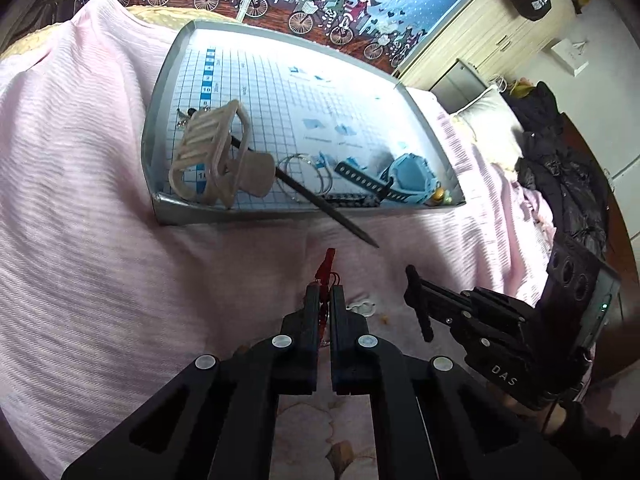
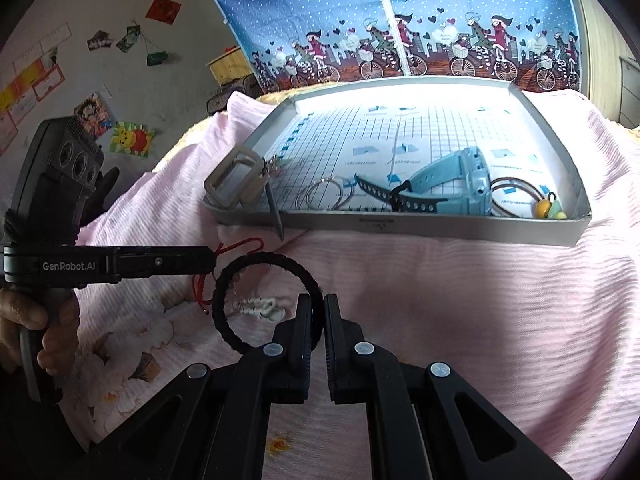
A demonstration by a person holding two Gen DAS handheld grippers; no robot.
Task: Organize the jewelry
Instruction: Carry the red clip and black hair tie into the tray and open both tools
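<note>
The red braided cord bracelet [image 1: 326, 270] is pinched between the nearly closed jaws of the left tool [image 1: 325, 292], lifted a little above the pink ribbed blanket [image 1: 100, 240] covering the bed, its loose end trailing downward. The right tool [image 2: 317, 304] is likewise narrowed onto a black braided ring-shaped hair band [image 2: 256, 264], gripping one side so the loop stands clear. Both pieces seem held this way for carrying to the shallow grey cardboard tray [image 2: 440, 230] just ahead, whose grid-printed floor already collects a beige plastic claw clip [image 1: 208, 152], a dark slim hair stick [image 1: 312, 196] poking over the front rim, thin silver hoops [image 1: 308, 176], a light-blue wristwatch with black perforated strap [image 2: 460, 184] and coloured beads [image 2: 550, 208]. A small white trinket [image 2: 260, 306] lies on the blanket, apparently awaiting its turn.
</note>
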